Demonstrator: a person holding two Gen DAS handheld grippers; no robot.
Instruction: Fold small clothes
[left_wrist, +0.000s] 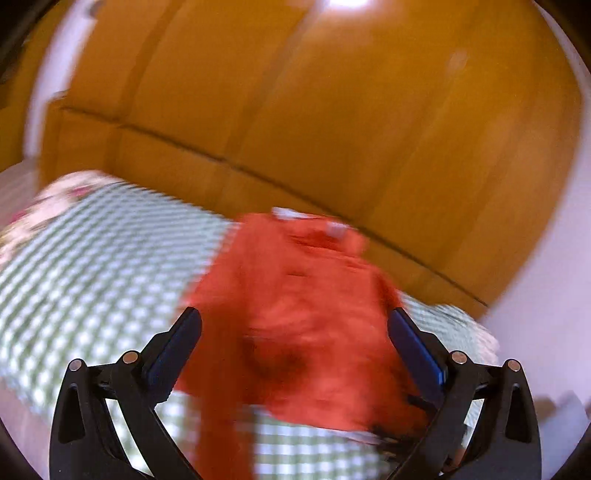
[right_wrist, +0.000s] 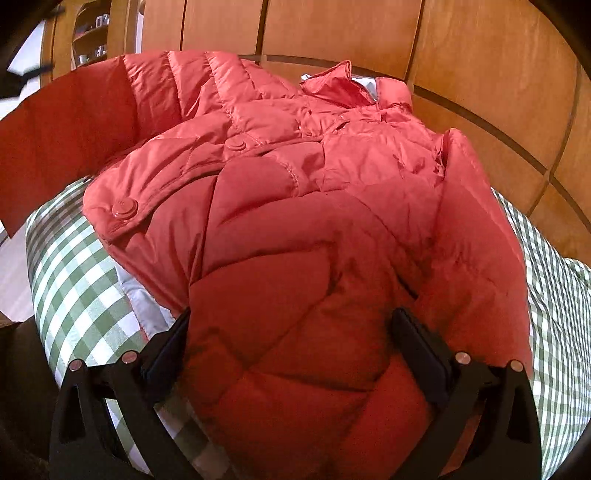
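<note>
A red puffy jacket (right_wrist: 314, 206) lies bunched on a green-checked cloth (right_wrist: 81, 258) before a wooden wall (right_wrist: 480, 74). The right gripper (right_wrist: 291, 325) has its jaws spread wide, a padded fold bulging between them. In the blurred left view, the left gripper (left_wrist: 293, 325) also stands wide apart, above the jacket.

Orange wood panels (right_wrist: 332, 29) fill the upper frame; shelves (right_wrist: 90, 40) upper left; green checked cloth (right_wrist: 74, 258) below.
</note>
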